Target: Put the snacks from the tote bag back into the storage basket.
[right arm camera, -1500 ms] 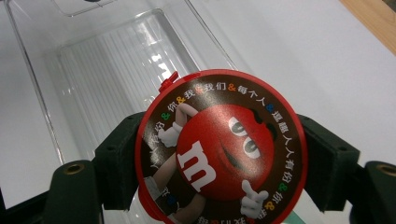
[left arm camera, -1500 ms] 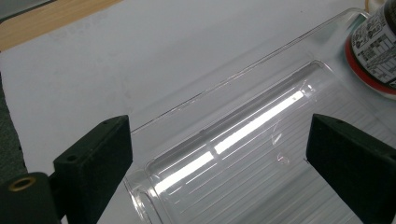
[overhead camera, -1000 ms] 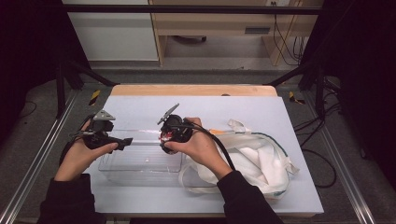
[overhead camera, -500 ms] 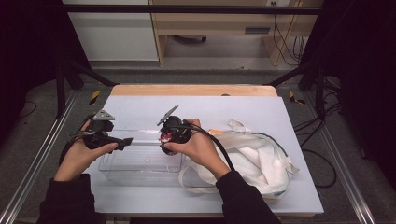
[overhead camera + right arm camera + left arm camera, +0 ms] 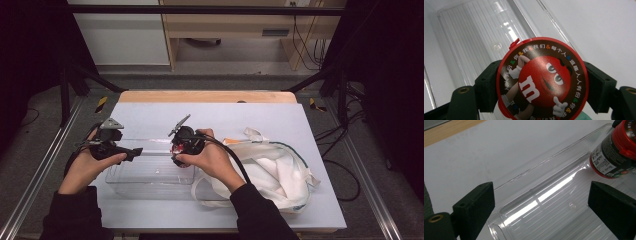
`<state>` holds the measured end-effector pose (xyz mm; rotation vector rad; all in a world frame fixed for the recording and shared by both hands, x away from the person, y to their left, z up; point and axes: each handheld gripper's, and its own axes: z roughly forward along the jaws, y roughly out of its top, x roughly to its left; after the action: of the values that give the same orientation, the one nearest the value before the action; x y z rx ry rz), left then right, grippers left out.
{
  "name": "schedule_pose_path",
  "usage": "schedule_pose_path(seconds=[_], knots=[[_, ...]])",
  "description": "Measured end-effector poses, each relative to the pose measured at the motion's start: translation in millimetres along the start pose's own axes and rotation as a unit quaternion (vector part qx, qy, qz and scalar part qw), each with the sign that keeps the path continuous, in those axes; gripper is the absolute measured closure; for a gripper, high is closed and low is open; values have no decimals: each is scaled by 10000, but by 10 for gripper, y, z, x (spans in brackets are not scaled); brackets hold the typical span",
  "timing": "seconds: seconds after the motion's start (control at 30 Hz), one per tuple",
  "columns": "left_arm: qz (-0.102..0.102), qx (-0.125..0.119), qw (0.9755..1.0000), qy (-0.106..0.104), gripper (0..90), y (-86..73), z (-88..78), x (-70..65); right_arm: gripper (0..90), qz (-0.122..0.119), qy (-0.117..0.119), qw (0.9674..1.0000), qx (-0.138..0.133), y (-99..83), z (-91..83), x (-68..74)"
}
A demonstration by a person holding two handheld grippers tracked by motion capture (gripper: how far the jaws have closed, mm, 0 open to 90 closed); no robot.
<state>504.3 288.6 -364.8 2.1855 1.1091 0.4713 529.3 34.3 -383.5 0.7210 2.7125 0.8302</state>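
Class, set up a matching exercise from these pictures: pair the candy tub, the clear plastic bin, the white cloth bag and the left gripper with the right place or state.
Things:
1. candy tub
2. clear plastic bin
3. white cloth bag
4. left gripper

Places or states:
A. crumpled on the table's right part
B. clamped between the right gripper's jaws
C. jaws open, nothing between them
D. lying on the table between both hands

Pairs: 1-B, 2-D, 3-A, 4-C

Red-lidded candy jar (image 5: pixel 541 80) clamped between jaws, tilted over right end of clear plastic bin (image 5: pixel 150 177).
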Motion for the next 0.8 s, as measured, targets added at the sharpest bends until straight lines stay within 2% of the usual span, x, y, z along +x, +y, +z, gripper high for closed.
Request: schedule_pose_path(seconds=[0.8], knots=[[9, 1, 10000, -5, 71, 1, 1, -6, 260, -50, 25, 9997, 226, -75, 152, 24]])
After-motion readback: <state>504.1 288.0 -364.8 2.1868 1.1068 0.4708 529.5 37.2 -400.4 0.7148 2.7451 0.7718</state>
